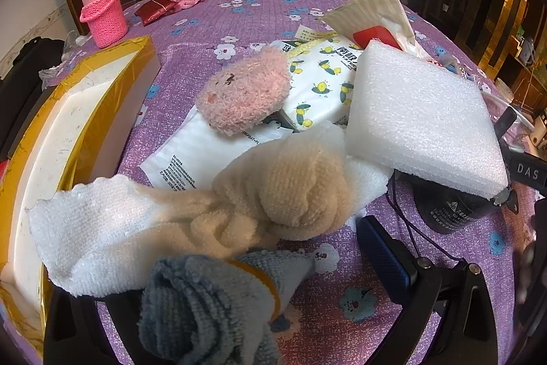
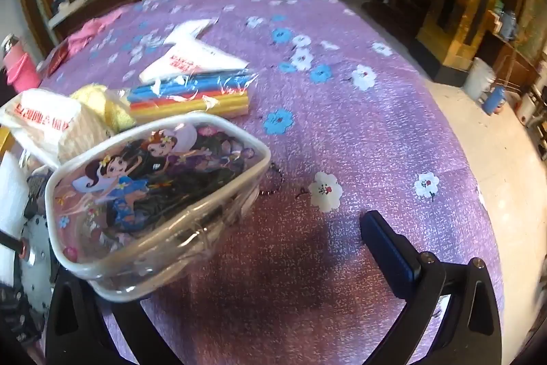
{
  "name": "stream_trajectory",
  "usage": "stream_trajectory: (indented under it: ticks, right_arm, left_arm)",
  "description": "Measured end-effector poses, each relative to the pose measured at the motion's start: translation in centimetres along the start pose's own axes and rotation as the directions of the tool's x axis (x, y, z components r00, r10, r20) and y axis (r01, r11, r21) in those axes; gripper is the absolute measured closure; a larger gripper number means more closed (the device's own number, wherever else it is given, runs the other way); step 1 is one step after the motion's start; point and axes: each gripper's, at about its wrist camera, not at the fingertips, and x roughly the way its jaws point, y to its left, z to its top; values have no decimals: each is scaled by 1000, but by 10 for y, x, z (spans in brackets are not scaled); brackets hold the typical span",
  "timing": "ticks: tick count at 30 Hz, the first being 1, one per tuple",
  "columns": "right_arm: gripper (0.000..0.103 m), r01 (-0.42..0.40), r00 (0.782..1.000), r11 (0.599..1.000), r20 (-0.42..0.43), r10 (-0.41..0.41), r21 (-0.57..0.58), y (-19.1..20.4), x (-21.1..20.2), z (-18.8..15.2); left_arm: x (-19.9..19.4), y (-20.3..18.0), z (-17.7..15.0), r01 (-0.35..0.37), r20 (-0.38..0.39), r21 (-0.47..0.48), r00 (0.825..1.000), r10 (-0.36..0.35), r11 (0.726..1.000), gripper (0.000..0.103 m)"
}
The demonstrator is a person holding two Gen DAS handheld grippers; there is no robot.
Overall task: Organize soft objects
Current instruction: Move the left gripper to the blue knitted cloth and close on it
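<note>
Now your left tongs (image 1: 239,279) gape released over the blue-grey cloth (image 1: 205,307), poised to pinch; your right tongs (image 2: 246,262) hang released beside the cartoon pouch (image 2: 154,194).

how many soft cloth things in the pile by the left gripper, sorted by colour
pink fluffy pad: 1
cream knit bundle: 1
white towel: 1
blue-grey cloth: 1
white foam block: 1
total: 5
</note>
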Motion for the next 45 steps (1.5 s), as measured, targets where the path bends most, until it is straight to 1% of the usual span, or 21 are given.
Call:
stream_trajectory:
  ticks: [3,4,6,8,12,14,17,19,21,22,23,27,30,31,34,35,37,40,42,44,45]
  right_arm:
    - [0,27,1000,1000,-15,-27,-3,3,-2,-1]
    - [0,28,999,1000,-15,-28,-4,4,-2,0]
    - [0,30,999,1000,-10,-30,8,3,-2,-2]
    - [0,44,999,998,-7,-44,36,-2,-7,-10]
    - [0,27,994,999,106,-31,33,-6,-44,-23]
    - [0,20,971,999,238,-29,39,-8,-72,-32]
    - [0,46,911,998,408,-61,47,-5,-92,-34]
    - [0,24,920,999,389,-40,46,-4,-85,-25]
    - [0,-3,926,997,376,-27,77,-7,-73,-22]
    - [0,-4,926,996,375,-29,85,-8,-69,-23]
    - [1,15,940,996,338,-44,88,-9,-62,-21]
    - [2,-3,944,995,328,-30,100,-12,-60,-19]
    - [2,-5,950,996,311,-23,92,-10,-57,-19]
    - [2,-6,949,996,314,-23,91,-10,-57,-21]
    - [2,-9,949,996,314,-21,93,-11,-57,-22]
    - [2,-12,950,995,313,-19,96,-12,-58,-23]
    - [2,-17,951,994,308,-16,104,-13,-58,-22]
    - [2,-27,951,993,309,-10,114,-15,-59,-23]
    - [2,-35,951,993,309,-2,114,-15,-59,-23]
    - [2,-41,951,993,309,4,113,-15,-59,-23]
    - [2,-41,952,993,307,5,111,-15,-59,-23]
  left_arm:
    - [0,2,1,22,-1,-5,1000,-22,1000,1]
    - [-2,2,0,37,-3,8,999,-37,999,6]
    - [-16,4,-3,90,17,14,996,-91,996,7]
    - [-48,16,-4,158,95,3,983,-158,987,7]
    - [-101,50,-4,183,231,41,955,-188,982,6]
    - [-128,76,-8,154,331,50,930,-162,987,1]
    - [-142,89,-15,113,411,101,900,-144,989,1]
    - [-138,88,-12,121,395,125,904,-161,985,1]
    - [-125,77,-12,125,348,151,922,-171,981,1]
    - [-113,68,-14,118,303,169,939,-165,979,1]
    - [-106,61,-15,116,279,189,946,-166,975,1]
    - [-90,28,-38,118,251,299,948,-197,947,1]
    - [-74,8,-42,125,197,349,959,-203,929,1]
    - [-69,4,-42,133,172,354,964,-205,926,8]
    - [-57,-3,-41,144,111,363,974,-197,921,59]
    - [-53,-6,-42,146,91,372,977,-192,917,63]
    - [-54,-4,-44,149,96,369,976,-197,918,63]
    - [-68,14,-41,198,124,317,961,-248,927,62]
    - [-79,29,-41,202,154,295,955,-255,934,52]
    - [-84,40,-43,191,170,291,954,-247,937,35]
    - [-85,44,-44,183,178,290,954,-241,939,34]
